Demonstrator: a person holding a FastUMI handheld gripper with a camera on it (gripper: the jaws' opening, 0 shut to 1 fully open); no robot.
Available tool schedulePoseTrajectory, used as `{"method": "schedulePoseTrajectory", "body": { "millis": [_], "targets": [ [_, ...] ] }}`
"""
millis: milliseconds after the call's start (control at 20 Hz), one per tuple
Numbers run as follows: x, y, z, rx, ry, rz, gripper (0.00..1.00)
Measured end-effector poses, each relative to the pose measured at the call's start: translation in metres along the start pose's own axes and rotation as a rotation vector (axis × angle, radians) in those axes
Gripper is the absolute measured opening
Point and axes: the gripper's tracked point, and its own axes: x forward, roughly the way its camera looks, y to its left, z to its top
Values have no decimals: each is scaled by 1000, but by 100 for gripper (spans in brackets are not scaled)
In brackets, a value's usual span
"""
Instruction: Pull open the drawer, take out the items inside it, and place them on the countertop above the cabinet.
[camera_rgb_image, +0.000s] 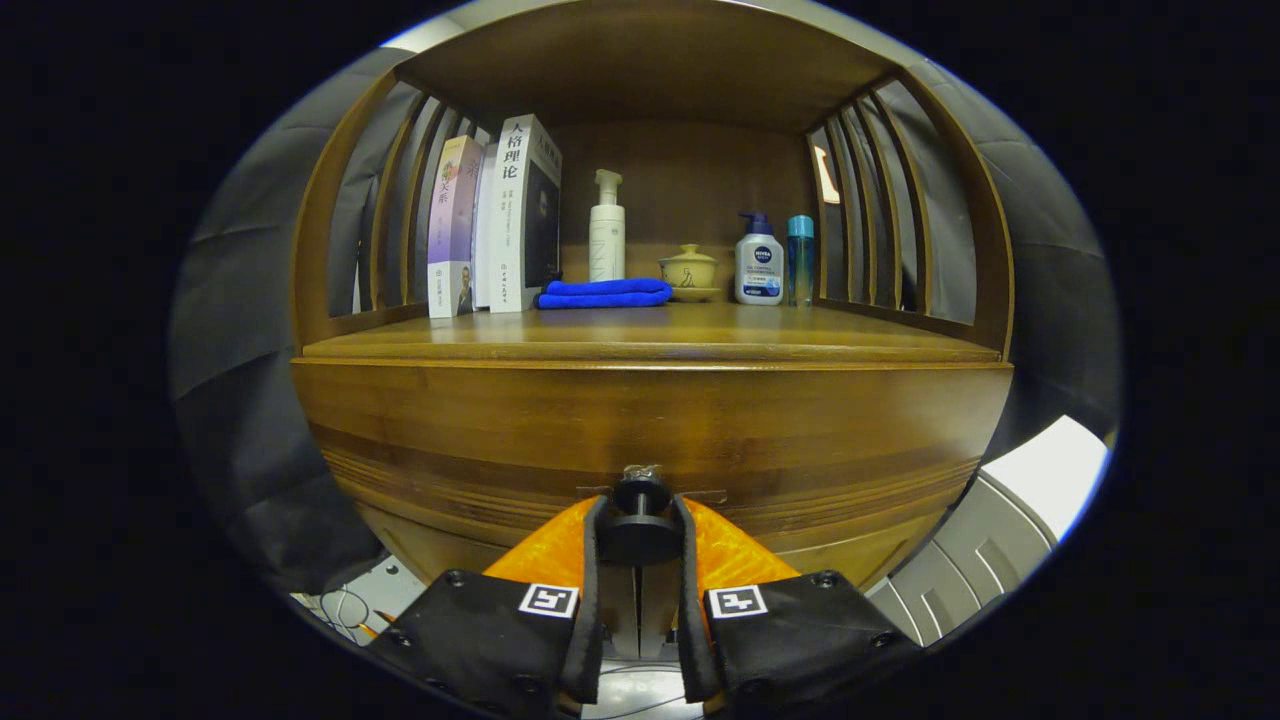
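Gripper view: gripper (640, 520) is level, pointed straight at the cabinet front, low against the drawer (650, 440). Both fingers (594, 560) are closed in on the dark round drawer knob (641, 518), one on each side of it, pressing its disc. Knob sits between the fingertips, at their far end.

Drawer front looks flush with the cabinet body, no gap visible along its upper edge. Inside of the drawer is hidden, so can't tell what's in it.

Countertop (650, 335) is just above the drawer, beyond the fingers. On it, at the back, left to right: upright books (495, 230), folded blue cloth (605, 293) lying flat just beside the books, white pump bottle (606, 230) behind the cloth, small lidded ceramic cup (689, 272) on a saucer, white and blue pump bottle (759, 262), slim teal bottle (800, 258) touching or nearly touching it. Slatted wooden side panels (870, 210) on both sides of the shelf.
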Motion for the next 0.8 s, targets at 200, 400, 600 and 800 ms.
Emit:
{"method": "schedulePoseTrajectory", "body": {
  "millis": [200, 400, 600, 800],
  "targets": [
    [-13, 0, -3, -10, -8, 5, 33],
    [-30, 0, -9, -21, -14, 15, 33],
    [-41, 1, -15, -36, -20, 18, 33],
    [-53, 3, -20, -38, -22, 22, 33]
  ]
}}
